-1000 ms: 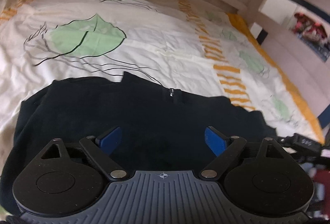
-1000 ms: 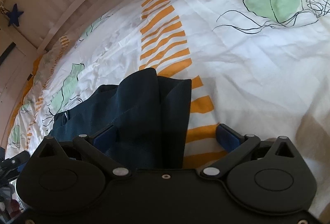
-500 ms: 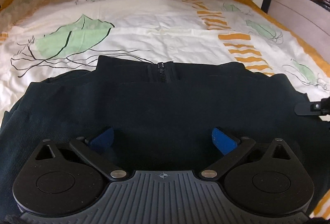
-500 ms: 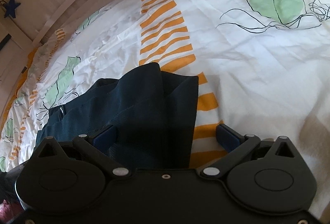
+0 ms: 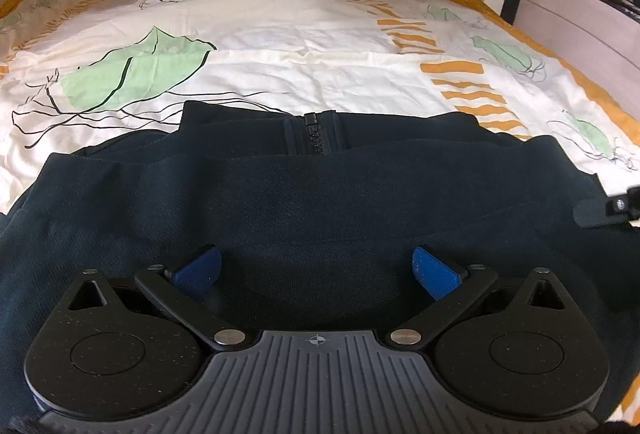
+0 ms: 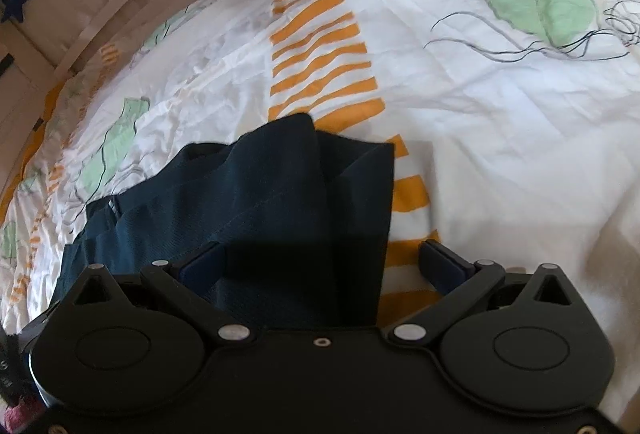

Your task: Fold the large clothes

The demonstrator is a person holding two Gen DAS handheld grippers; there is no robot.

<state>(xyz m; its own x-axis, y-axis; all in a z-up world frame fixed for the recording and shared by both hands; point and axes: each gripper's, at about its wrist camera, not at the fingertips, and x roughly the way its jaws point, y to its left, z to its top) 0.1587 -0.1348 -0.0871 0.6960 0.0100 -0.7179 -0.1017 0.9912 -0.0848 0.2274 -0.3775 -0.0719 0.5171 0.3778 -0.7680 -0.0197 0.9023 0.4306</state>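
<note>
Garment [image 5: 320, 202] btm edge hidden behind tool [image 5: 316, 270].

both tongs angled downward, left tongs [image 5: 316, 270] and right tongs [image 6: 322, 262] spread wide, gripping nothing

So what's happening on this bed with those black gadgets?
A person is folding a dark navy zip-neck top on a patterned bedspread, using a hand-held tool in each hand. The left tool and right tool both hover open over the partly folded top, gripping nothing.
</note>
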